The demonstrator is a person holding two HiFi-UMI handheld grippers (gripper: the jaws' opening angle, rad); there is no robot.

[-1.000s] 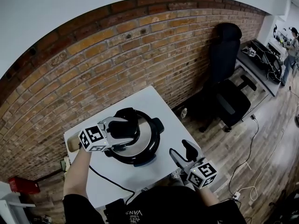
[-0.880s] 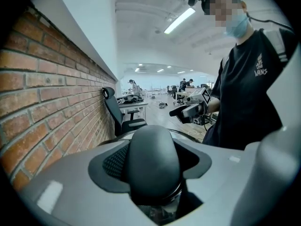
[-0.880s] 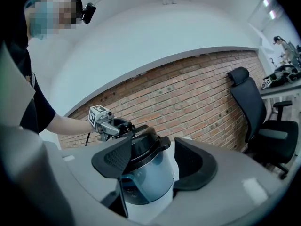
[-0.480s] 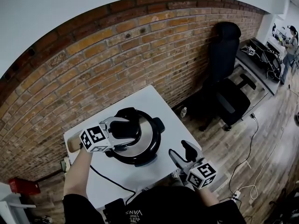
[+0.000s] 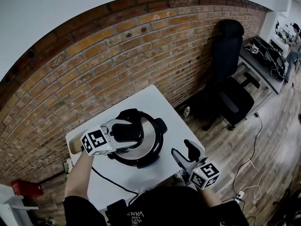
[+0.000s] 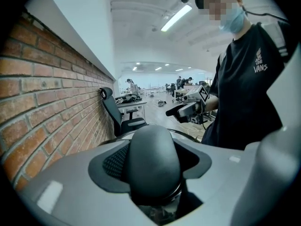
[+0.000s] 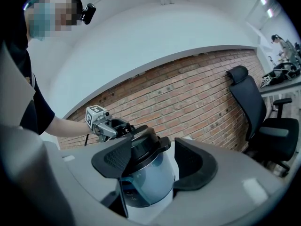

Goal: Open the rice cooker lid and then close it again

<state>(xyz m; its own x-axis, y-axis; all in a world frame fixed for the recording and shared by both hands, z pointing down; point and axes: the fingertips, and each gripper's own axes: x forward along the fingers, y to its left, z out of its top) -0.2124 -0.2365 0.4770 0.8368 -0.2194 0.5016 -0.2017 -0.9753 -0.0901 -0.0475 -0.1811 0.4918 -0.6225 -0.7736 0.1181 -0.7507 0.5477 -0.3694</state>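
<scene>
Left claw [image 5: 126, 132] pinching smooth rounded black lid handle [image 6: 153, 164]; right claw [image 5: 184, 152] spread, apart from round shiny rice cooker [image 7: 150, 185].

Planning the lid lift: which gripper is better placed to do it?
Left. The left gripper is closed around the lid handle; the right gripper hangs open, apart from the rice cooker.

White square counter [image 5: 165, 111] in front of me, its far side close to the brick wall [image 5: 117, 60]. Rice cooker [image 5: 149, 136] sits directly on it, near the middle. Black cable [image 5: 106, 179] runs from the cooker across the bare top to my near edge.
</scene>
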